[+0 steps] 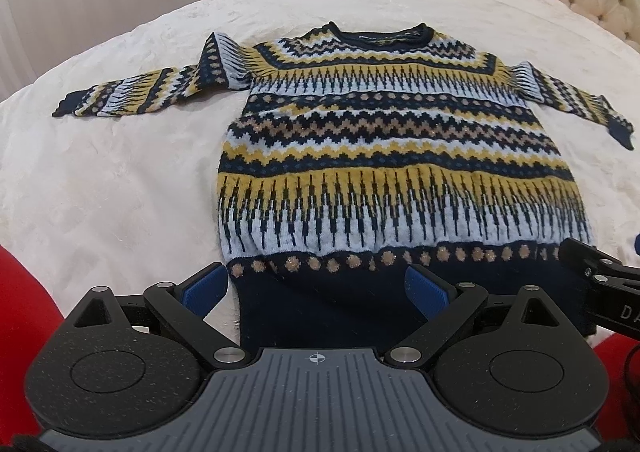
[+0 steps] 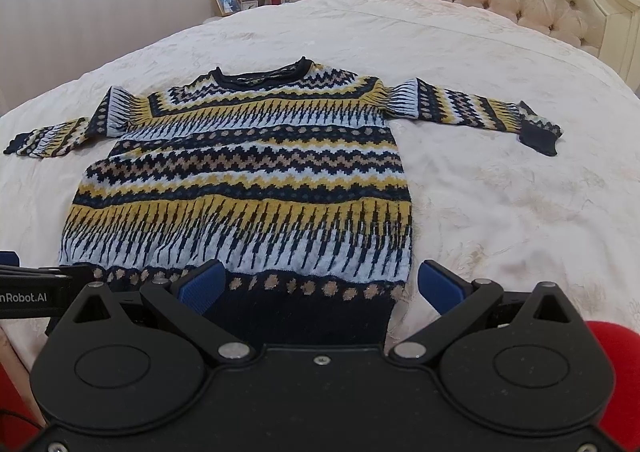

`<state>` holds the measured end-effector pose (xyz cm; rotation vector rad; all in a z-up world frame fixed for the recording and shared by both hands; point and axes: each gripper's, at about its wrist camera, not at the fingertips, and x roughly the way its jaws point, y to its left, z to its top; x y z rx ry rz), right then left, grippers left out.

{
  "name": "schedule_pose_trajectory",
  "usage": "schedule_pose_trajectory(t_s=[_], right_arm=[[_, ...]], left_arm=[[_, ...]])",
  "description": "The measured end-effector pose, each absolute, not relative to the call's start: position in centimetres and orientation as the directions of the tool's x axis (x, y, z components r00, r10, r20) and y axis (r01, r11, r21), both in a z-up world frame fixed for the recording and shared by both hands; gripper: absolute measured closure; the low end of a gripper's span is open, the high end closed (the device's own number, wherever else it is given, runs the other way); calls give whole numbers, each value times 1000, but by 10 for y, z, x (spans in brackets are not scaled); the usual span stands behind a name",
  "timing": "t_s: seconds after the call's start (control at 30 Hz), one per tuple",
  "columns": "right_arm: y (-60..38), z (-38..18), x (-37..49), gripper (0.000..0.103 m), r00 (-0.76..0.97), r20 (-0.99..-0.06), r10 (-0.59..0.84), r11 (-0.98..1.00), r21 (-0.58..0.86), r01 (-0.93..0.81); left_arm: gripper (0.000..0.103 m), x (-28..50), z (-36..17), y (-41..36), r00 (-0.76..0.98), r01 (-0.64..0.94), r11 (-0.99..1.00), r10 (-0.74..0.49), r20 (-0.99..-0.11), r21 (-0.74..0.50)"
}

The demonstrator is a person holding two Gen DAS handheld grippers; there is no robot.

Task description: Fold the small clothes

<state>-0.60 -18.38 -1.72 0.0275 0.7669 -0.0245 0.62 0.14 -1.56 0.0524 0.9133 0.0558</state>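
Right wrist view alone shows the sweater's (image 2: 240, 180) right cuff fully; flat on the bedspread (image 2: 500, 212). Both claws, left gripper (image 1: 316, 288) and right gripper (image 2: 320, 284), gape at its hem, seemingly untouching.

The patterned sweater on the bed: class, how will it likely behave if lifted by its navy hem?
The sweater is probably floppy: it lies flat, following the bedspread, so it should drape and sag. Its thick knit suggests some weight and good grip, not slipperiness. The spread sleeves would likely dangle and trail.
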Motion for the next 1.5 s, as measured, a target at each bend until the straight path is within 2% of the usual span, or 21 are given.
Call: schedule_pose_trajectory(t_s=[0.53, 0.77, 0.97, 1.2, 1.5], right_arm=[[-182, -19, -6, 1, 702, -712, 10, 999, 30, 16], [-191, -18, -7, 1, 692, -714, 109, 989, 148, -2], [-201, -14, -3, 1, 685, -698, 208, 964, 266, -22], [-212, -12, 10, 1, 667, -685, 292, 931, 364, -34], [-234, 13, 33, 1, 715, -615, 332, 907, 417, -62]], left_arm=[[6, 9, -19, 1, 598, -19, 998, 62, -799, 63], [6, 11, -15, 3, 609, -14, 999, 36, -792, 34], [6, 23, -4, 9, 649, 0, 1000, 6, -761, 8], [6, 37, 14, 8, 702, 29, 997, 33, -711, 74], [6, 66, 52, 9, 776, 106, 994, -61, -627, 34]])
